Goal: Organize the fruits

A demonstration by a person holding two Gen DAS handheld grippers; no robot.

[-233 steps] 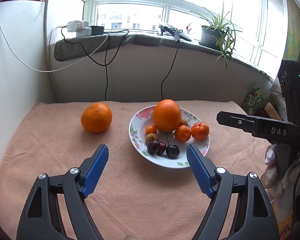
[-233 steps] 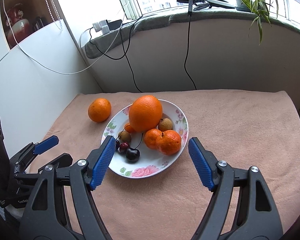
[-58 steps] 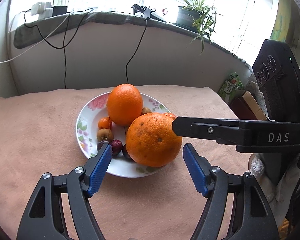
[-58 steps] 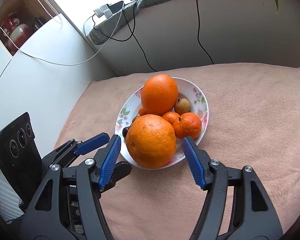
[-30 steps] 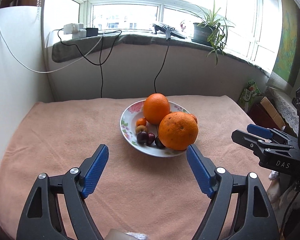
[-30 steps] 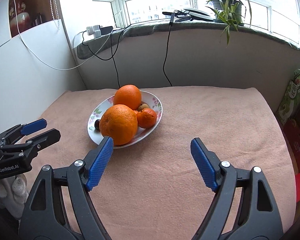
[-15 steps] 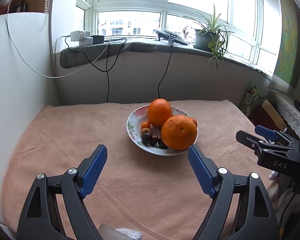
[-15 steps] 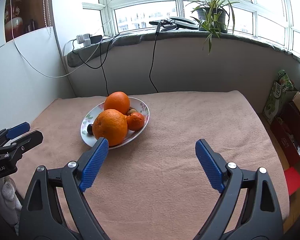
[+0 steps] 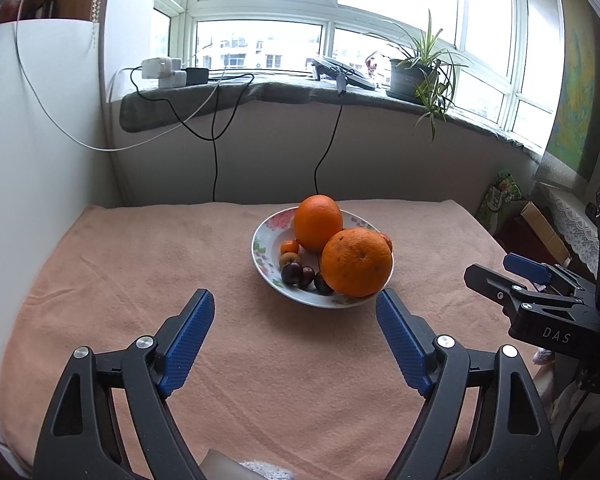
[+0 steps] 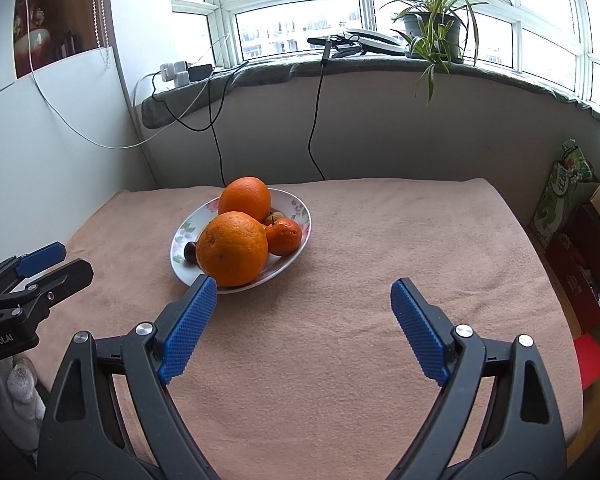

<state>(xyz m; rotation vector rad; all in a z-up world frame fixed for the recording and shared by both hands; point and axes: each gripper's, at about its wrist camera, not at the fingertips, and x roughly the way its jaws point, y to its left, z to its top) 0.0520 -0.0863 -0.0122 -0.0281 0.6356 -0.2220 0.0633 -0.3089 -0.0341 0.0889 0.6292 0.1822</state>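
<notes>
Peach-coloured terry cloth (image 9: pixel 140 280) covers the desk, and on it, toward the far middle, sits a white floral plate (image 9: pixel 262 256) heaped with fruit. Two big oranges dominate it: the near orange (image 9: pixel 356 262) rests at the plate's front right edge, and the far orange (image 9: pixel 318 222) stands just behind it, the two touching or nearly so. Left of them in the left wrist view lie a small orange fruit (image 9: pixel 290 247), a brownish round fruit (image 9: pixel 289 258) and dark cherries (image 9: pixel 296 274) clustered together on the plate. From the right wrist view a tangerine (image 10: pixel 284 236) shows just right of the near orange, tucked against it. No fruit lies loose on the cloth. The left gripper (image 9: pixel 296 344) hangs short of the plate with its blue fingers (image 9: pixel 186 338) released and spread wide, nothing between them but bare cloth. The right gripper (image 10: pixel 302 328) is likewise released, its fingers (image 10: pixel 188 326) wide apart and grasping nothing; the tip of its left finger lines up with the plate's near rim in that view, but whether it touches cannot be told. Each gripper shows at the edge of the other's view, well apart from the plate. Behind the desk a grey windowsill (image 9: pixel 284 94) carries chargers, trailing cables and a potted plant (image 9: pixel 416 76).
</notes>
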